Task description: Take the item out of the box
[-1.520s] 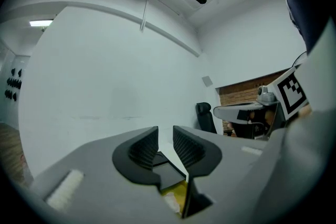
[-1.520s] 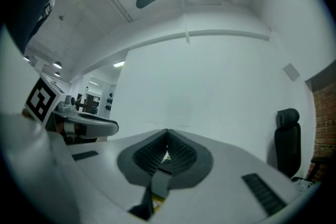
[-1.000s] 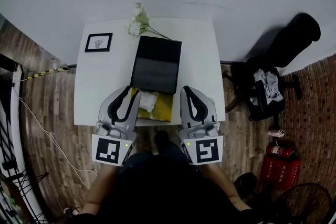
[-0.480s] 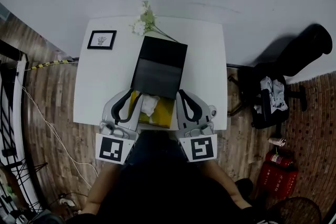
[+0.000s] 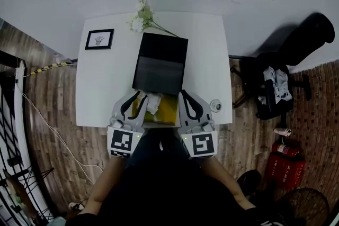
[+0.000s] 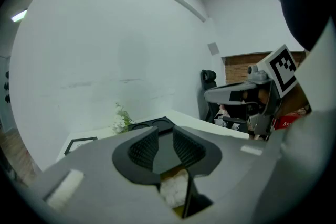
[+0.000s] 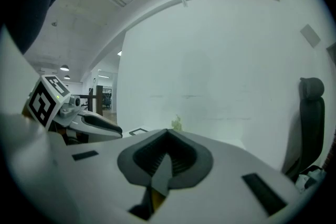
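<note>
An open box [image 5: 168, 112] with a yellow inside sits at the white table's [image 5: 100, 92] near edge, its black lid [image 5: 160, 63] standing back. A crumpled white item [image 5: 154, 102] lies in it, also seen as the white item [image 6: 173, 190] low between the left jaws. My left gripper [image 5: 139, 98] hovers at the box's left side, open, and the left gripper [image 6: 161, 147] has nothing between its pads. My right gripper [image 5: 183, 96] is at the box's right wall; the right gripper [image 7: 168, 139] has its jaws together on a thin grey edge, with yellow below.
A framed picture [image 5: 99, 39] and white flowers [image 5: 140, 19] lie at the table's far left. A small round object [image 5: 215, 106] sits near the right front corner. A black chair [image 5: 275, 87] and red extinguishers [image 5: 286, 159] stand on the wooden floor to the right.
My left gripper has moved right and closer to the box's left side. The right gripper stays by the right wall. The view has shifted a little.
</note>
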